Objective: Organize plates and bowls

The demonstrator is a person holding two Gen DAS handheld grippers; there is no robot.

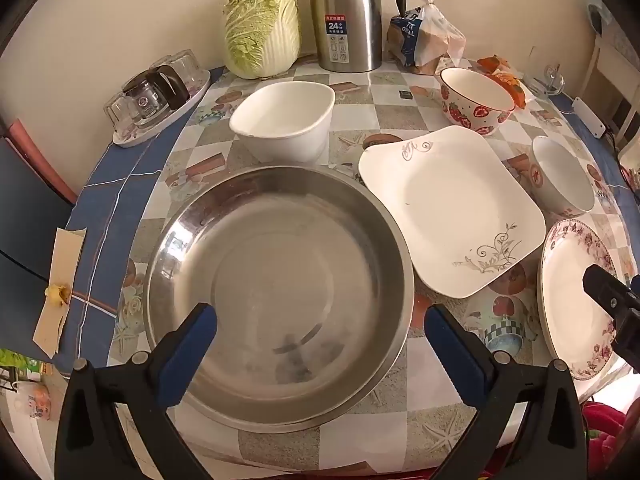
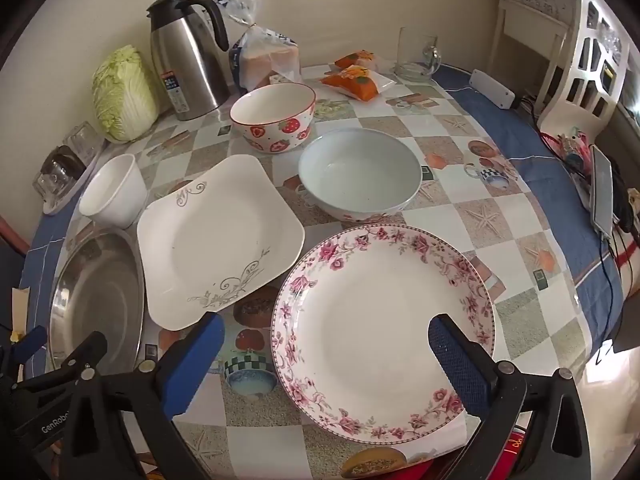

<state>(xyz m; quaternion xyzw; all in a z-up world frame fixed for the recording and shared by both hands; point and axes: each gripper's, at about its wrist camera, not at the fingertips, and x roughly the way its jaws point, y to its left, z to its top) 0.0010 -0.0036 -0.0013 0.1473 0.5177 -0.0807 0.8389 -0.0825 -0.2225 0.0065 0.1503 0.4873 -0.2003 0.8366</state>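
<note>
A wide steel basin (image 1: 280,292) lies at the table's near left, and my left gripper (image 1: 320,316) hovers open above its near side, empty. To its right sits a square white plate (image 1: 448,208) with grey scrollwork, also seen as the square plate (image 2: 216,236). A round plate with pink flowers (image 2: 380,328) lies near the front edge under my open, empty right gripper (image 2: 326,334). Behind stand a pale bowl (image 2: 360,172), a strawberry bowl (image 2: 274,116) and a white rectangular bowl (image 1: 284,120).
Along the wall stand a cabbage (image 1: 262,26), a steel thermos jug (image 1: 346,20) and bagged bread (image 1: 424,36). A tray of upturned glasses (image 1: 156,96) is far left. Orange snack packs (image 2: 356,76), a glass mug (image 2: 416,54) and a white power strip (image 2: 492,88) sit at the back right.
</note>
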